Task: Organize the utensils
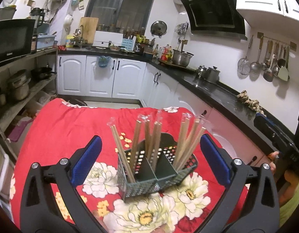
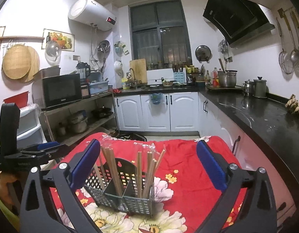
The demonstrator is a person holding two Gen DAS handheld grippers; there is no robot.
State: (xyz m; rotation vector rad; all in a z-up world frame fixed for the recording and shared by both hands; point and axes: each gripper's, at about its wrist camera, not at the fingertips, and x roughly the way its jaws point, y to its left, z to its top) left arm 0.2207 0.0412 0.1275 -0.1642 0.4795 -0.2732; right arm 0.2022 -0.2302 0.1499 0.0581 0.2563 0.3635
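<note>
A dark perforated utensil holder (image 1: 155, 172) with compartments stands on the red floral cloth (image 1: 62, 128). Several wooden chopsticks (image 1: 153, 139) in clear wrappers stand upright in it. My left gripper (image 1: 151, 155) is open and empty, its blue pads either side of the holder, a little above it. In the right wrist view the same holder (image 2: 122, 198) and chopsticks (image 2: 147, 172) sit left of centre. My right gripper (image 2: 149, 167) is open and empty above the cloth (image 2: 188, 165). The left gripper shows at that view's left edge (image 2: 32, 151).
A black countertop (image 1: 217, 89) with pots runs along the right. Open shelves (image 2: 87, 116) with a microwave (image 2: 60, 89) and pans stand on the left. White cabinets (image 2: 155, 110) and a sink are at the back. Ladles hang on the right wall (image 1: 269, 64).
</note>
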